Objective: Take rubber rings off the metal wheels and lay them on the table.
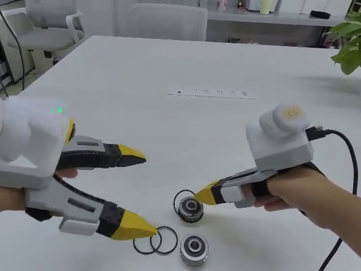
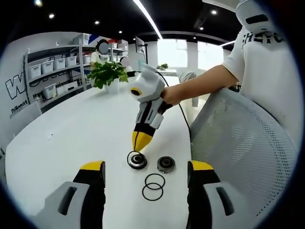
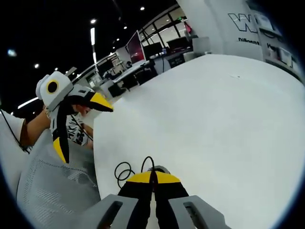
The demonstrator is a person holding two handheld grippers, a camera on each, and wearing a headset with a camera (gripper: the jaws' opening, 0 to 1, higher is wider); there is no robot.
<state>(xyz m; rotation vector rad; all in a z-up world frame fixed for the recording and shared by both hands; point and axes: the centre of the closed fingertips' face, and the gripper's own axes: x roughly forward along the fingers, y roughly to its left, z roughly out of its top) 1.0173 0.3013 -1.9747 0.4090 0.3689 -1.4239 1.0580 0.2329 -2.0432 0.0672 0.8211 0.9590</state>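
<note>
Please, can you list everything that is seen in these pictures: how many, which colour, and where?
table: one, white, under everything.
metal wheels: two, silver with dark centres, near the front edge, between the tools.
loose rubber rings: two, black, overlapping, flat on the table left of the nearer wheel.
third rubber ring: one, black, partly off the farther wheel.
power strip: one, white, mid-table.
plant: one, green, far right.
chairs: two, pale grey, beyond the table.
left tool: one, grey and black with yellow tips, open, left of the rings.
right tool: one, same colours, shut on the third ring.
hand: one, holding the right tool.
</note>
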